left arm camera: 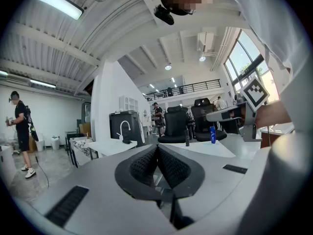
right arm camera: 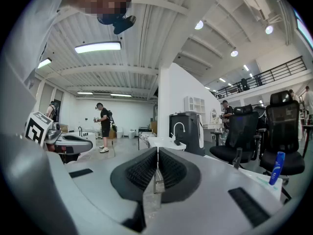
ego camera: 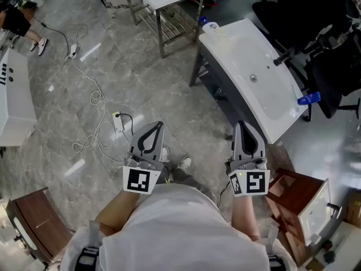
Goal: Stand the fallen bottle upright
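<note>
At the upper right, basin top (ego camera: 248,49): it is white and long, on a dark stand, and it is the biggest thing between me and the job. If I reach in low, I judge I could knock its rim or the black faucet (ego camera: 285,56) and jolt whatever rests there.
Left gripper (left arm camera: 157,147): it is clenched, the pads meet, and there is nothing between them. I hold it close to my body at the lower left of the head view.
Right gripper (right arm camera: 157,153): it is also clenched on nothing, at lower centre-right, near the basin's closest corner. Both must open before any grab. If a tip arrives closed, it would shove the bottle instead of taking it.
Floor cable (ego camera: 95,97): white loops lie at left centre and run toward a plug block on the floor. A step that way could snag my foot and jerk my reach.
Blue bottle (ego camera: 309,99): it sits on the basin's right rim, well apart from both grippers. In both gripper views it looks to be standing on end, and the head view does not settle this. It is so near the edge that an outward nudge could drop it to the floor.
White-and-blue thing (ego camera: 210,27): it is at the basin's far corner, top centre, and too small to tell whether it is a lying bottle. I might go for the wrong one.
</note>
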`<act>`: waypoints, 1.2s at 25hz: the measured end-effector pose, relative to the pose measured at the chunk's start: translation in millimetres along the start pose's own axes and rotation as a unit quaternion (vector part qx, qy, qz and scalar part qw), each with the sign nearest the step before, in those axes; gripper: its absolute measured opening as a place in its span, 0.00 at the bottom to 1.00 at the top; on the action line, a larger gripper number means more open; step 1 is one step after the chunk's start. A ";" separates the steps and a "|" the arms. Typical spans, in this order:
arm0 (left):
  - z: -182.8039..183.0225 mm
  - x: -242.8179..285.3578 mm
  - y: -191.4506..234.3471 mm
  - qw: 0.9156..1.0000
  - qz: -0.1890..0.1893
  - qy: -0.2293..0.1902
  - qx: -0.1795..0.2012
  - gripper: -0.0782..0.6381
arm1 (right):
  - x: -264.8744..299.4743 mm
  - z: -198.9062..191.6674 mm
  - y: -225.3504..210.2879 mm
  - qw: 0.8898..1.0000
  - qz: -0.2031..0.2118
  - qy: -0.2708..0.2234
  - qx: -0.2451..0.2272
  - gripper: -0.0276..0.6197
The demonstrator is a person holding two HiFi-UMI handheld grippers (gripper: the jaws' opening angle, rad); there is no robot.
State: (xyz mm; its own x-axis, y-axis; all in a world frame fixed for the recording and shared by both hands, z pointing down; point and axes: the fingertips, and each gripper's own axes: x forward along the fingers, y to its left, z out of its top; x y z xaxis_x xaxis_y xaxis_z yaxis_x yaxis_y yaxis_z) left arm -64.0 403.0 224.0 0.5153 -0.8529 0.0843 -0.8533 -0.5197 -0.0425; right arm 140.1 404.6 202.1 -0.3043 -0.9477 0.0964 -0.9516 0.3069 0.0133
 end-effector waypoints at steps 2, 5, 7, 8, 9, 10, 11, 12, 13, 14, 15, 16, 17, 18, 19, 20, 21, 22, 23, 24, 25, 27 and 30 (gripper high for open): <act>9.0 -1.7 -6.5 1.000 -0.006 -0.009 0.010 0.13 | -8.3 2.3 0.5 1.000 -0.001 -0.002 -0.005 0.10; 18.2 -3.2 -17.5 1.000 -0.014 -0.012 0.017 0.13 | -19.5 4.6 0.3 1.000 -0.003 -0.002 -0.001 0.10; 25.2 -2.6 -20.2 1.000 -0.013 -0.019 0.014 0.13 | -22.2 6.3 2.3 1.000 -0.001 -0.002 -0.001 0.10; 27.0 -2.9 -19.7 1.000 -0.011 -0.021 0.012 0.13 | -22.4 7.3 4.1 1.000 0.001 -0.002 -0.003 0.10; 27.6 -3.5 -18.5 1.000 -0.009 -0.022 0.011 0.13 | -22.4 8.5 5.8 1.000 0.002 -0.003 -0.004 0.10; 27.4 -4.5 -17.3 1.000 -0.008 -0.022 0.010 0.13 | -22.4 9.5 7.2 1.000 0.002 -0.004 -0.005 0.10; 26.7 -5.8 -16.4 1.000 -0.007 -0.021 0.010 0.13 | -22.4 10.0 8.4 1.000 0.003 -0.004 -0.006 0.10; 25.6 -7.3 -15.6 1.000 -0.006 -0.020 0.010 0.13 | -21.9 9.7 9.6 1.000 0.006 -0.004 -0.007 0.10; 24.4 -8.9 -14.9 1.000 -0.005 -0.019 0.010 0.13 | -21.3 9.1 10.9 1.000 0.009 -0.003 -0.007 0.10; 22.9 -10.4 -14.4 1.000 -0.003 -0.017 0.010 0.13 | -21.0 8.4 12.3 1.000 0.013 -0.003 -0.004 0.10; 21.3 -11.7 -14.4 1.000 -0.002 -0.014 0.010 0.13 | -21.6 8.1 13.1 1.000 0.018 -0.005 0.003 0.10; 20.1 -12.7 -15.0 1.000 -0.002 -0.013 0.010 0.13 | -23.2 8.4 13.0 1.000 0.020 -0.008 0.010 0.11; 19.5 -13.4 -16.3 1.000 0.000 -0.012 0.011 0.13 | -25.6 8.6 12.1 1.000 0.021 -0.012 0.014 0.11; 19.5 -13.8 -18.2 1.000 0.002 -0.012 0.012 0.13 | -28.1 8.0 10.4 1.000 0.022 -0.013 0.013 0.11; 19.8 -14.0 -20.3 1.000 0.005 -0.012 0.014 0.13 | -30.5 6.3 8.4 1.000 0.024 -0.013 0.010 0.11; 20.1 -14.0 -22.3 1.000 0.010 -0.013 0.015 0.13 | -32.6 3.8 6.3 1.000 0.027 -0.012 0.006 0.11; 20.3 -14.0 -23.8 1.000 0.016 -0.012 0.017 0.13 | -34.5 0.9 4.3 0.999 0.030 -0.010 0.004 0.11; 20.3 -14.2 -24.5 0.999 0.022 -0.012 0.019 0.13 | -36.1 -1.9 2.5 0.999 0.035 -0.009 0.003 0.11; 20.3 -14.5 -24.4 0.999 0.029 -0.012 0.020 0.13 | -37.4 -4.1 0.9 0.999 0.039 -0.008 0.003 0.11; 20.2 -14.8 -24.1 0.999 0.035 -0.012 0.020 0.13 | -38.1 -5.7 -0.7 0.999 0.042 -0.009 0.001 0.11; 20.3 -15.2 -24.0 0.999 0.041 -0.013 0.020 0.13 | -38.6 -6.9 -2.3 0.999 0.045 -0.010 0.001 0.11; 20.7 -14.9 -25.8 0.999 0.046 -0.015 0.023 0.13 | -39.3 -9.1 -5.1 0.999 0.050 -0.011 0.001 0.11; 18.9 -9.6 -28.0 0.999 0.044 -0.013 0.024 0.13 | -36.9 -10.0 -8.0 0.999 0.053 -0.013 0.003 0.11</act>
State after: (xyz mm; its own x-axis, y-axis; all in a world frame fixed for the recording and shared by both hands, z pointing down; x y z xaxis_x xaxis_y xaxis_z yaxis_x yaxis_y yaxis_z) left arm -43.5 424.8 205.6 0.4402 -0.8964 0.0516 -0.8911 -0.4433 -0.0970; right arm 159.3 437.9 208.5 -0.4035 -0.9122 0.0708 -0.9146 0.4044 -0.0016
